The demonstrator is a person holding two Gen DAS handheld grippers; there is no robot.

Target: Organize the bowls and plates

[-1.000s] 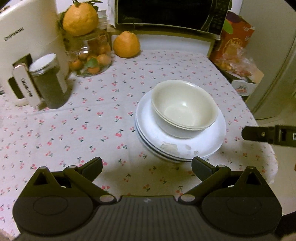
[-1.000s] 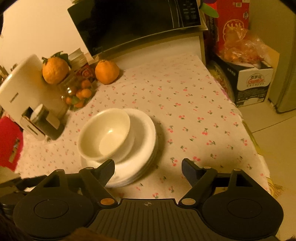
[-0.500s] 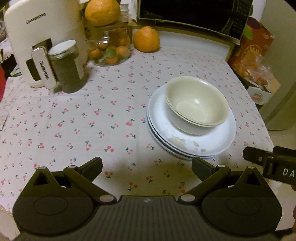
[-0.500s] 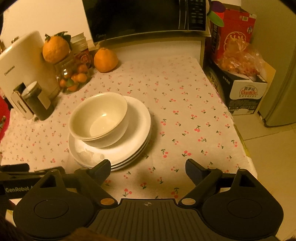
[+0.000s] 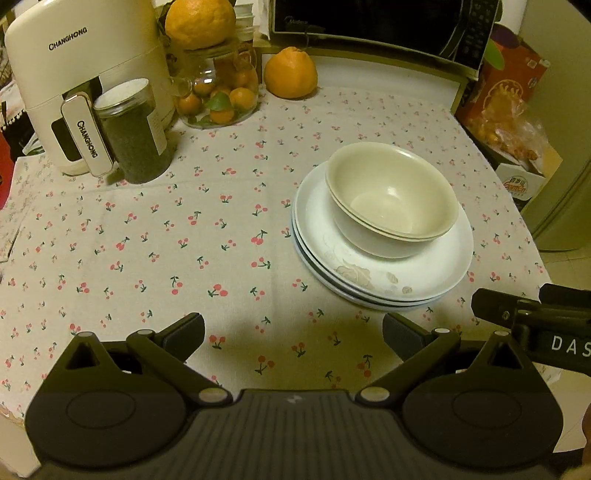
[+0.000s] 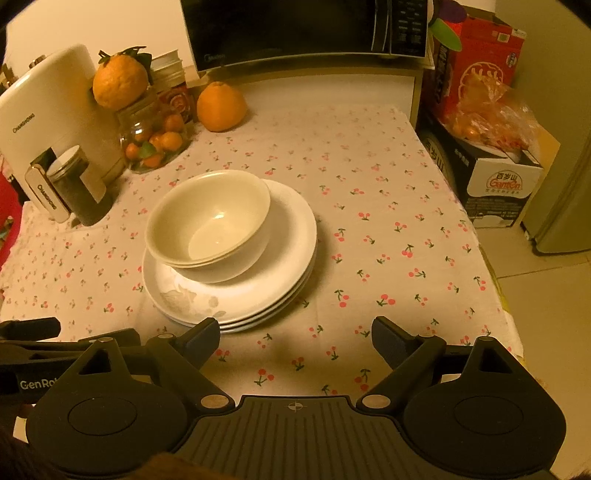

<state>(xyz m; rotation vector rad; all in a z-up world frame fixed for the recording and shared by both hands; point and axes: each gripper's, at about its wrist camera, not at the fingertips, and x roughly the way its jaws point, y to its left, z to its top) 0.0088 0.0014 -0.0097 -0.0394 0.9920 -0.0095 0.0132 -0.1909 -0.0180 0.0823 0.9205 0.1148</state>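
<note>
Two cream bowls sit nested on a stack of white plates on the cherry-print tablecloth; they also show in the right wrist view, bowls on plates. My left gripper is open and empty, held back above the near part of the table, left of the stack. My right gripper is open and empty, near the table's front edge just right of the stack. Its finger shows in the left wrist view.
A white Changhong appliance, a dark lidded jar and a glass jar of small oranges stand at the back left. A loose orange and a microwave are behind. Boxes stand off the table's right edge.
Both grippers have pulled back from the stack toward the table's front edge, so the plates and bowls look farther off. Both stay open. The dishes have not moved.
</note>
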